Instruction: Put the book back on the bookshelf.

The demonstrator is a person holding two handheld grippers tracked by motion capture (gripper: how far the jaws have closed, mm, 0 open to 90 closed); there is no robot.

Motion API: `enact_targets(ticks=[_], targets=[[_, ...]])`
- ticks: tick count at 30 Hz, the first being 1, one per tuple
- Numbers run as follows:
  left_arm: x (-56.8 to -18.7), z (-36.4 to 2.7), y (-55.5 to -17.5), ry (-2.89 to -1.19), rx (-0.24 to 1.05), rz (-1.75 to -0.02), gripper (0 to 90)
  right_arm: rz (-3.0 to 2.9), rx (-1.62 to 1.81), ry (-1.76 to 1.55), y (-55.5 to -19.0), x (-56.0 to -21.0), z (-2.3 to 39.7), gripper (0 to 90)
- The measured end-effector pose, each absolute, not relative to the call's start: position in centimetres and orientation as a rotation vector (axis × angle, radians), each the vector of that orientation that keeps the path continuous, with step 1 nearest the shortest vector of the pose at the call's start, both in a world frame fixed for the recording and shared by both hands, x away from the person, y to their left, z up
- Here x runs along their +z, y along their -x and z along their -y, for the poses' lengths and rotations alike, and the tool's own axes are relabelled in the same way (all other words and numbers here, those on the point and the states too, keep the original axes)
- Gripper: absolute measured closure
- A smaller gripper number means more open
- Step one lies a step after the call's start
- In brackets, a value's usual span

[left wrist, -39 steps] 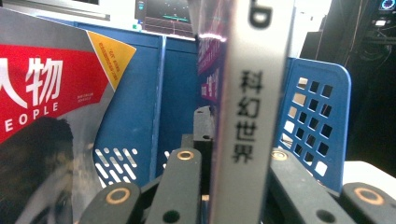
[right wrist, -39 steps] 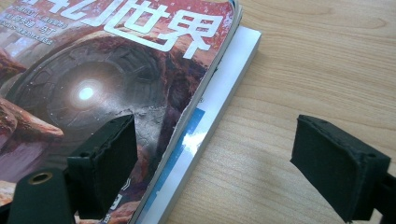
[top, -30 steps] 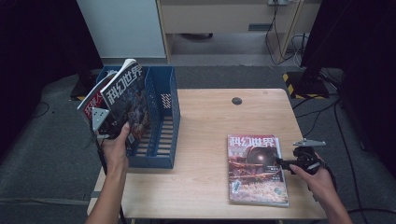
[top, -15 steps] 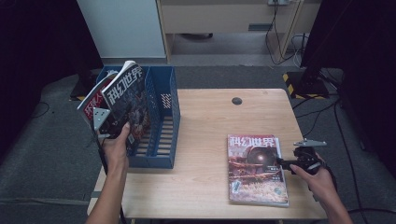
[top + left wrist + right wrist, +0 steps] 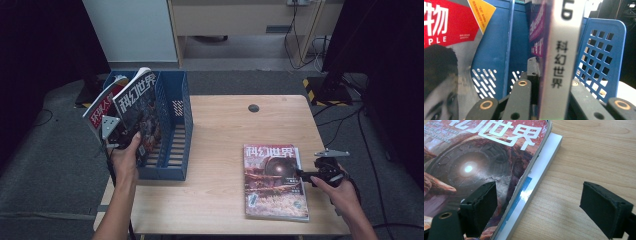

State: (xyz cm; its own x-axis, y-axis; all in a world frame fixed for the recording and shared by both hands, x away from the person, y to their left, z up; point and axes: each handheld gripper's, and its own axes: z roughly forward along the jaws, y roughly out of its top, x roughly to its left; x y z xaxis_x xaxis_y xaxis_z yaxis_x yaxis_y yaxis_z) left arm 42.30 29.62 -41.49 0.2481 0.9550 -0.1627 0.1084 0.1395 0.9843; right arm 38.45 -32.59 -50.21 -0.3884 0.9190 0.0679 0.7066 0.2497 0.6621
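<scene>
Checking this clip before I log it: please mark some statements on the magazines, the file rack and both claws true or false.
1. The left claw is shut on a magazine standing in the blue file rack. True.
2. The right claw grips the stacked magazines. False: it is open at their right edge.
3. The stack lies flat on the table. True.
4. The rack is red. False: blue.
5. A red-covered magazine leans in the rack. True.

Mags (image 5: 134, 112) in rack (image 5: 172, 130) left; mag stack (image 5: 274, 182) right.
</scene>
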Motion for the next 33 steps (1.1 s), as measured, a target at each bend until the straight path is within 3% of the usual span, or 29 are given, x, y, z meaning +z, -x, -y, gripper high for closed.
enact_targets(ticks=[33], targets=[[-41.46,-30.56,-42.06,-1.286,0.829,-1.17,79.7,-2.201,0.883,-1.496,-38.5,-50.38,32.42,13.6]])
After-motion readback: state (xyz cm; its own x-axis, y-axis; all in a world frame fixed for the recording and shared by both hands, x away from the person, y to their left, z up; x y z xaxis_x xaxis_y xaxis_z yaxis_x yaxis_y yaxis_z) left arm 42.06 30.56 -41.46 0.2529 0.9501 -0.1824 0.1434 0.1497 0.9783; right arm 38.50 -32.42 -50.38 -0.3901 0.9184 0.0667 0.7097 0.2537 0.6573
